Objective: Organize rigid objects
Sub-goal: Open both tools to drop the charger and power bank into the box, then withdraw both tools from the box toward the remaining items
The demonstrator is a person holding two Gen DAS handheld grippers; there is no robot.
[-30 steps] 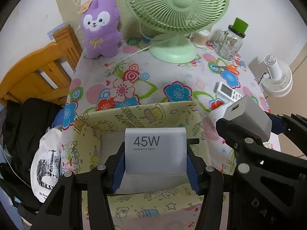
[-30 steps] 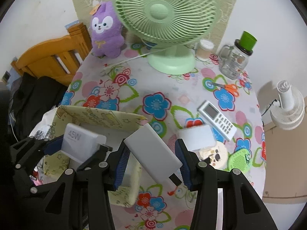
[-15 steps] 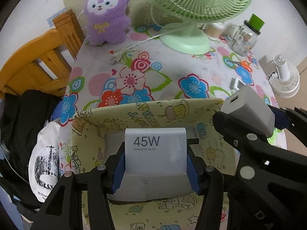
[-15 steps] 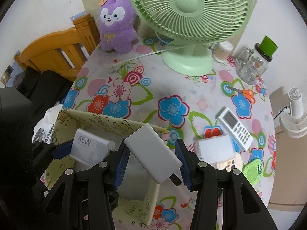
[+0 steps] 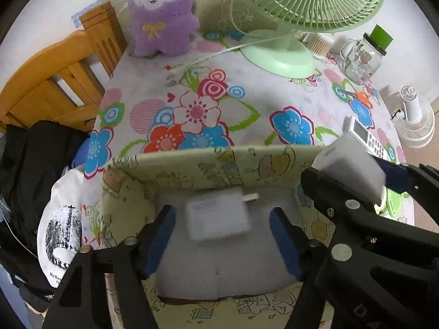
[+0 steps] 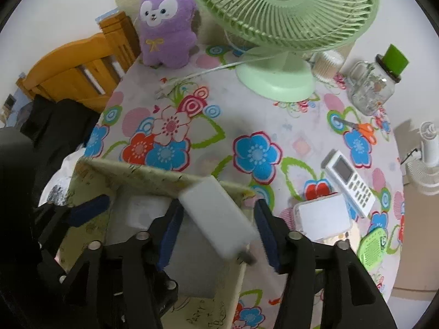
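Observation:
A yellow-green cartoon-print box (image 5: 214, 164) stands at the table's near left corner. My left gripper (image 5: 221, 213) hangs over its inside and its jaws are opening. The white 45W charger (image 5: 216, 219) sits blurred between the blue pads, touching neither, low in the box with its prongs toward the far wall. My right gripper (image 6: 218, 208) is over the box's right wall (image 6: 153, 175), and its jaws are opening too. A second white charger (image 6: 219, 216) lies tilted and blurred between its pads with gaps on both sides. The left wrist view shows this charger (image 5: 348, 164) at the right.
Beyond the box are a green desk fan (image 6: 274, 79), its white cord and plug (image 5: 175, 74), a purple plush (image 5: 162, 22), a glass jar with a green lid (image 6: 373, 87), orange scissors (image 6: 362, 127), a white remote (image 6: 348, 175) and a white block (image 6: 321, 216). A wooden chair (image 5: 55, 87) stands to the left.
Both grippers sank toward the box and opened. The 45W charger left the left pads and dropped into the box. The second charger came loose in the right jaws.

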